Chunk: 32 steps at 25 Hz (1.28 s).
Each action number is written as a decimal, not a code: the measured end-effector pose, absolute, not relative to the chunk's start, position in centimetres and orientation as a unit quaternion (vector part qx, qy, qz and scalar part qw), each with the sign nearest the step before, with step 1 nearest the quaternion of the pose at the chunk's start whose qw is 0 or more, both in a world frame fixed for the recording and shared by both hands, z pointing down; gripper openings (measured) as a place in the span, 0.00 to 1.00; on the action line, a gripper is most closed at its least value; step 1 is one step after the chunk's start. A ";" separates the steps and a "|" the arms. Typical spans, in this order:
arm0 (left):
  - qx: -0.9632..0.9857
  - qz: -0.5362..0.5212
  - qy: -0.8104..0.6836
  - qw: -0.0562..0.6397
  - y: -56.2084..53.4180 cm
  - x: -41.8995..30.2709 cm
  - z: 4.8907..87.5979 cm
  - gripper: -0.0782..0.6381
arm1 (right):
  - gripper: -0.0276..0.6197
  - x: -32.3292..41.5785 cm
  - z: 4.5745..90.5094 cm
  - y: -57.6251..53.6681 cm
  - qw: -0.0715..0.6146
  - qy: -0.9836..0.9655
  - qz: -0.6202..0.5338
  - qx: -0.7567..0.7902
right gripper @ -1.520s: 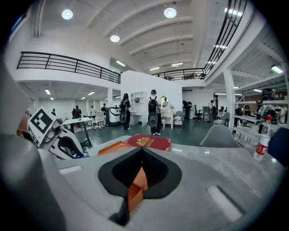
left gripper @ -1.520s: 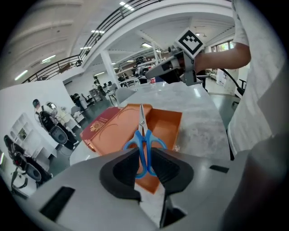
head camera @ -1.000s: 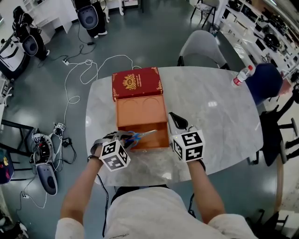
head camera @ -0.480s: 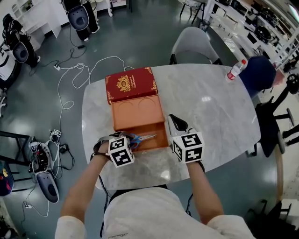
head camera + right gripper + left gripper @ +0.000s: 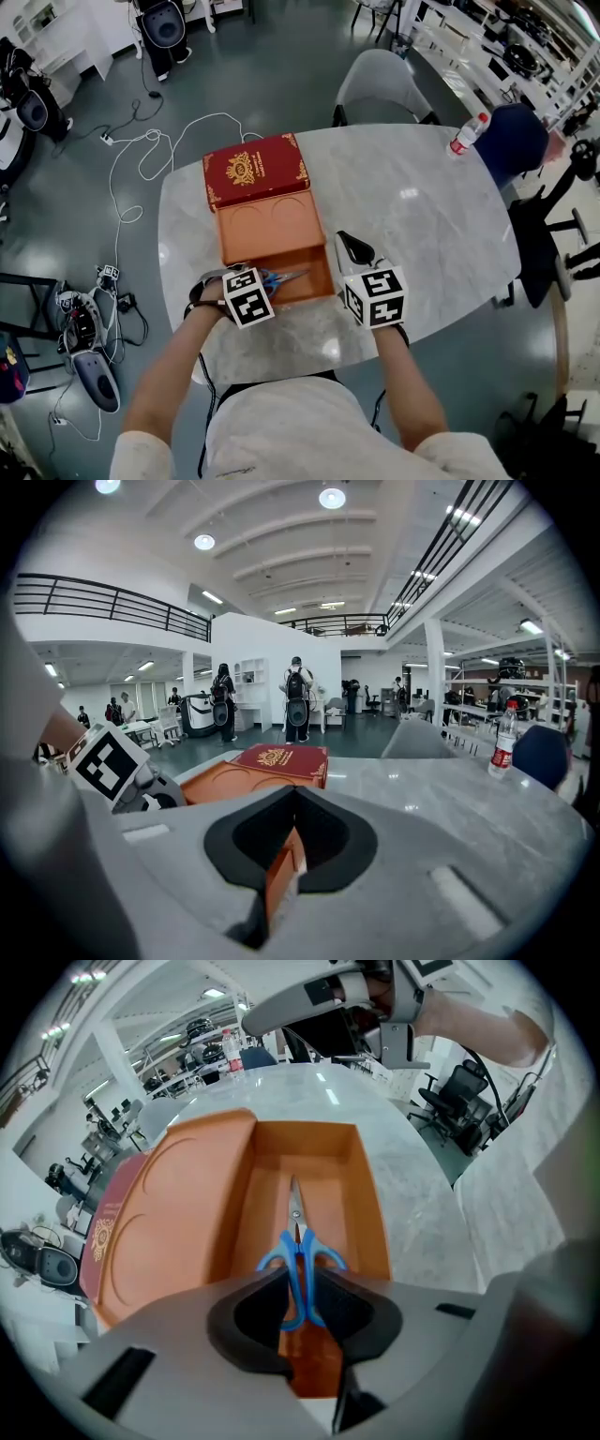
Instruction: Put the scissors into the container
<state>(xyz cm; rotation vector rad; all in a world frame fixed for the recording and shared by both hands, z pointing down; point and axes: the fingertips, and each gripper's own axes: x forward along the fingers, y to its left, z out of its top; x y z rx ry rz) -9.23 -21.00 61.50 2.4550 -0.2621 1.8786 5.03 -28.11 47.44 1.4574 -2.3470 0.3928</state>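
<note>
**L tongs on scissors, over container compartment**

L tongs (image 5: 302, 1290) closed on the blue handle loops of the scissors (image 5: 297, 1241). Blades shut, pointing away into the deep compartment of the orange container (image 5: 371, 1213). Tip on compartment floor or not: can't tell. R tongs (image 5: 292, 850) clamped on the container's near wall, prob. steadying it. Beyond the compartment the red lid (image 5: 253, 169) lies open on the marble bench (image 5: 422, 206). Judgement: scissors light, stiff. Plastic loops a bit slick, metal end heavier, so may pivot in grip. Hold at loops close to pivot looks apt
</note>
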 end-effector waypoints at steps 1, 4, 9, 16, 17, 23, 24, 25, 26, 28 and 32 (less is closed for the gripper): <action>0.790 0.607 -0.084 0.021 -21.0 -9.3 61.5 0.22 | 0.05 5.1 47.4 -28.1 0.174 -0.828 0.139 0.515; 0.785 0.614 -0.080 0.021 -21.0 -9.4 61.7 0.22 | 0.05 5.1 47.4 -28.2 0.174 -0.827 0.140 0.515; 0.783 0.616 -0.079 0.023 -21.1 -9.6 61.9 0.22 | 0.05 5.0 47.4 -28.4 0.173 -0.828 0.140 0.515; 0.784 0.615 -0.082 0.029 -20.9 -9.9 61.9 0.22 | 0.05 4.7 47.6 -28.2 0.175 -0.830 0.140 0.511; 0.785 0.614 -0.083 0.028 -21.0 -9.9 61.8 0.22 | 0.05 4.6 47.6 -28.2 0.175 -0.831 0.140 0.510; 0.786 0.612 -0.088 0.020 -21.0 -10.0 61.8 0.22 | 0.05 4.3 47.5 -27.9 0.174 -0.833 0.140 0.507; 0.786 0.611 -0.090 0.019 -21.0 -10.0 61.7 0.22 | 0.05 4.3 47.6 -27.8 0.175 -0.833 0.140 0.507; 0.787 0.609 -0.092 0.018 -21.0 -10.0 61.6 0.22 | 0.05 4.3 47.6 -27.7 0.175 -0.832 0.140 0.507; 0.788 0.608 -0.095 0.018 -21.1 -10.0 61.5 0.22 | 0.05 4.3 47.6 -27.6 0.176 -0.832 0.140 0.506; 0.790 0.605 -0.102 0.018 -21.2 -10.0 61.2 0.22 | 0.05 4.3 47.5 -27.5 0.176 -0.833 0.139 0.506; 0.796 0.592 -0.124 0.018 -21.6 -10.1 60.1 0.22 | 0.05 4.2 46.9 -27.2 0.173 -0.835 0.135 0.505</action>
